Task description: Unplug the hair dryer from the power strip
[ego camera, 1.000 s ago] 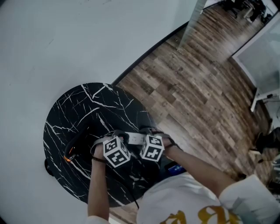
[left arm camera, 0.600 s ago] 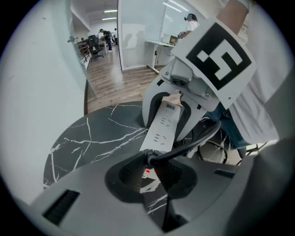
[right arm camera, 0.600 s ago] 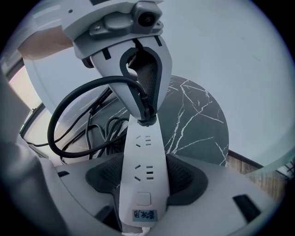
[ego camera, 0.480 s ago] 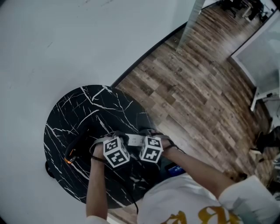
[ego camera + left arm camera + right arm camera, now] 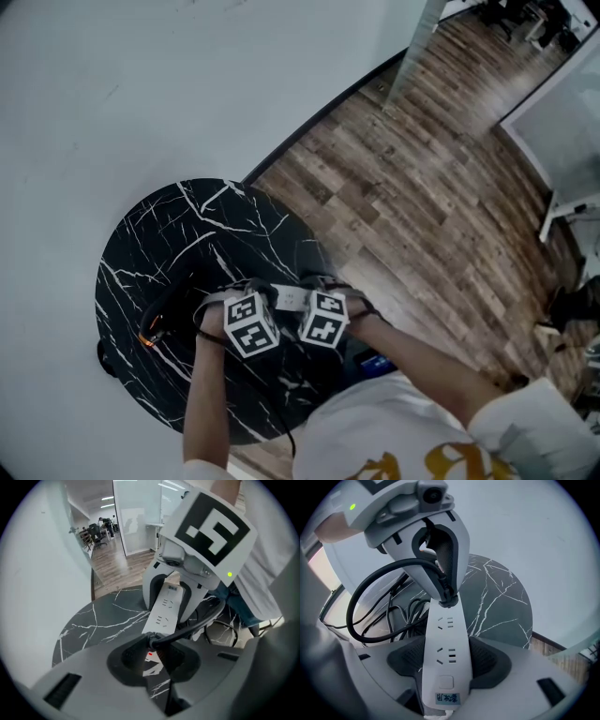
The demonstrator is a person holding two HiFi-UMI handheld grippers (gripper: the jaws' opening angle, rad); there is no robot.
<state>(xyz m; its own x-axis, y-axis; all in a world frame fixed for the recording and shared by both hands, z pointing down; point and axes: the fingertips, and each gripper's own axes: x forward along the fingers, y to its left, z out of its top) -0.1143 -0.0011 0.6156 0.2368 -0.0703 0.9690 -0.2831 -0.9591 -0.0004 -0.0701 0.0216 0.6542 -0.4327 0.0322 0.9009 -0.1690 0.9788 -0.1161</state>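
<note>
Marble table (image 5: 159,244), black with white veins, sits against a white wall (image 5: 141,84). From the head view I only get the two cubes (image 5: 249,325) over the jaws, with a sliver of strip (image 5: 291,298) between them. The gripper views fill the gap.

Up close, the right gripper (image 5: 447,663) is clamped on the strip's switch end, a pad on each long side. Facing it, the left gripper (image 5: 151,654) is closed on the black plug (image 5: 153,640) at the strip's other end. The plug touches the end socket, but I can't tell whether the pins are seated. The cord (image 5: 370,616) loops off beside the strip, and where it runs is cut off.

The dryer (image 5: 167,317) shows in the head view only. It's a dark shape with an orange spot on the table, just beyond the left gripper, too dark to make out.

Wood floor (image 5: 403,206) lies farther out.
</note>
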